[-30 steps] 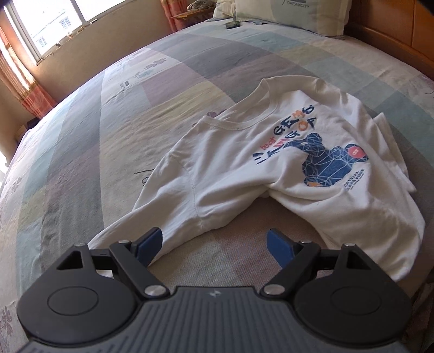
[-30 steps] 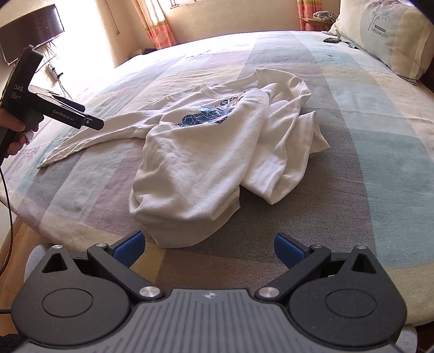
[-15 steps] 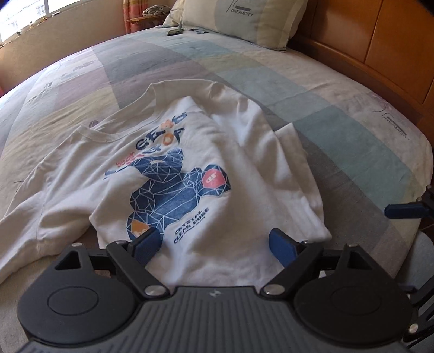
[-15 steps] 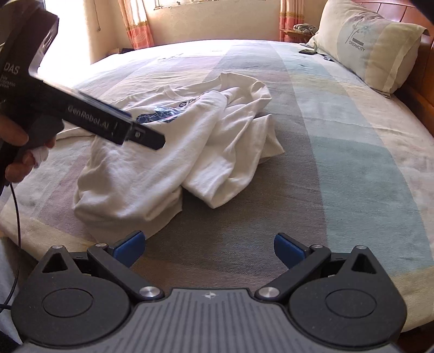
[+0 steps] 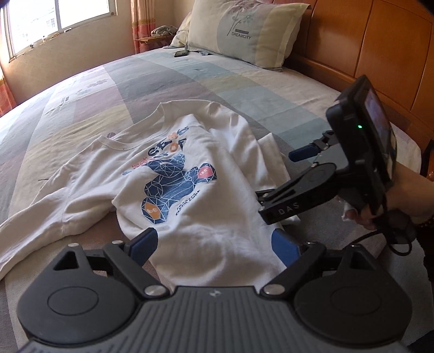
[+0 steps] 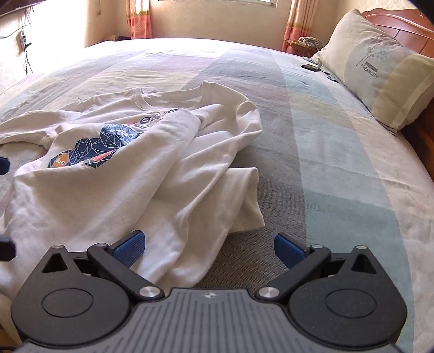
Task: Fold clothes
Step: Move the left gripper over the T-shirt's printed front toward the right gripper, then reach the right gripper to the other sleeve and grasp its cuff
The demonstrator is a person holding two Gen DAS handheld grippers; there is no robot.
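Both grippers have swung in over the white sweatshirt's point(image 5: 206, 217) hem; left gripper point(image 5: 214, 245) and right gripper point(image 6: 208, 245) gape wide, gripping nothing.

"DREAMCITY" on pillow point(image 5: 244, 32), "DAS" on right gripper point(image 5: 295, 184)

A wide bed point(image 5: 244, 89) fills the room ahead of the tongs, its cover in pale checks of blue, grey, lilac and cream. At the far right a pillow point(image 6: 379, 70) printed DREAMCITY leans on a wooden headboard point(image 5: 379, 46). A small dark device point(image 5: 180, 53) lies on the cover just before the pillow. Far ahead, a window point(image 5: 54, 21) throws strong daylight across the bed; orange curtains point(image 6: 138, 19) hang beside it against cream walls point(image 5: 81, 54).
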